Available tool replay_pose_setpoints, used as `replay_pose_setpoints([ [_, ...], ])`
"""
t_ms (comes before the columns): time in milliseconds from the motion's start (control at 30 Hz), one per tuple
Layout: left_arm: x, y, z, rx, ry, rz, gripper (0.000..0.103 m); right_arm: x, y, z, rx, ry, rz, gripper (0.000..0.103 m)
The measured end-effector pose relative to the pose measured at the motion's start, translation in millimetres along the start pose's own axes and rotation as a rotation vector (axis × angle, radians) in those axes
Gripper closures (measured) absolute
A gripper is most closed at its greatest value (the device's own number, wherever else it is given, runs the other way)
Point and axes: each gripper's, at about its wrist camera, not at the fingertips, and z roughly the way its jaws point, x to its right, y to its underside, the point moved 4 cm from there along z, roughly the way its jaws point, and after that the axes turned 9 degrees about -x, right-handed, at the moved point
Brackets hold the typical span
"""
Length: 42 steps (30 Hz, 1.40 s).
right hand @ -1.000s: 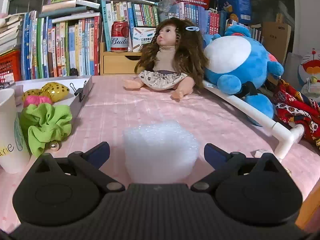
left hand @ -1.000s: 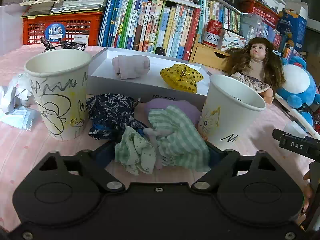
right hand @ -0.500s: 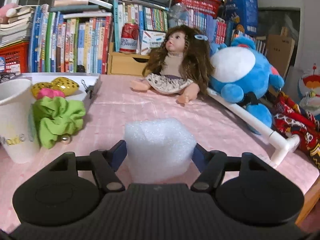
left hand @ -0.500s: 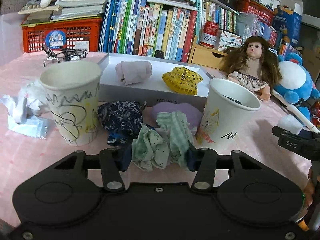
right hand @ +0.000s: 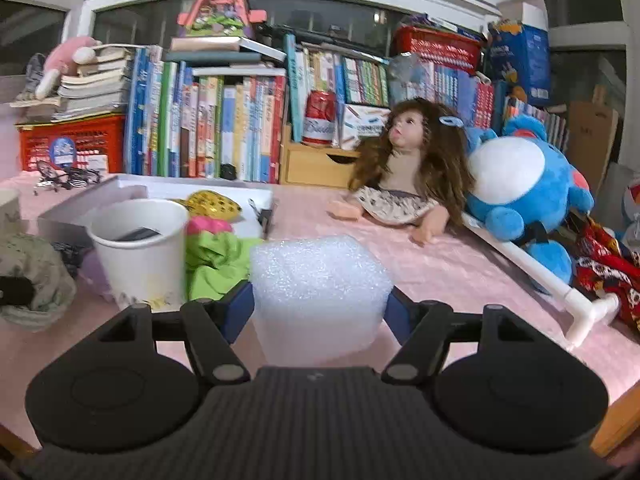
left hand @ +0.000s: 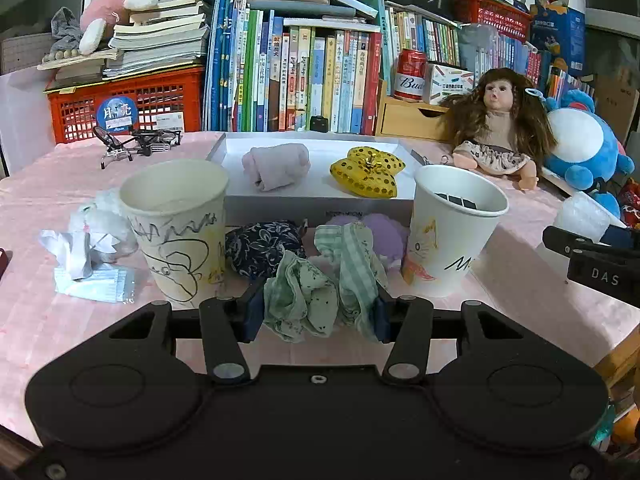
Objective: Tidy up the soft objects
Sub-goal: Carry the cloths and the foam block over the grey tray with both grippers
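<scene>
While the left gripper (left hand: 316, 314) pinched one pale green patterned fabric scrunchie (left hand: 320, 292) between its pads, two white paper cups (left hand: 176, 228) stood either side of it on the pink tablecloth (left hand: 36, 320). The right gripper (right hand: 320, 312) was clamped on one white foam block (right hand: 318, 288) just above that cloth. One white cardboard tray (left hand: 320, 196) held two soft pieces.

In the left wrist view two paper cups stand mid-frame, left cup (left hand: 178, 230) and right cup (left hand: 454, 228), with bundled cloths (left hand: 320, 276) between them. Behind lies a shallow box (left hand: 320, 204); a doll (left hand: 496, 124) sits at upper right.
</scene>
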Motion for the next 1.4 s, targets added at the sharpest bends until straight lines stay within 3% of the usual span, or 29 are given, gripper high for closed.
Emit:
replay_pose_setpoints([
  [633,-7.7,-21.8,-39.1,0.068,0.032,0.041,0.054,-10.4,-23.3,-26.8,0.066,-0.042,-0.008,0.031],
  [1200,-25.3,-83.1,-55.8,0.148,0.042,0.046,0.054,-16.0,-66.7,-30.0,0.098,-0.105,-0.015,0.031],
  [1400,-37.1,-102.1,-48.8,0.126,0.062,0.024,0.054,-22.2,-79.3,-25.7,0.099,-0.12,-0.028,0.031],
])
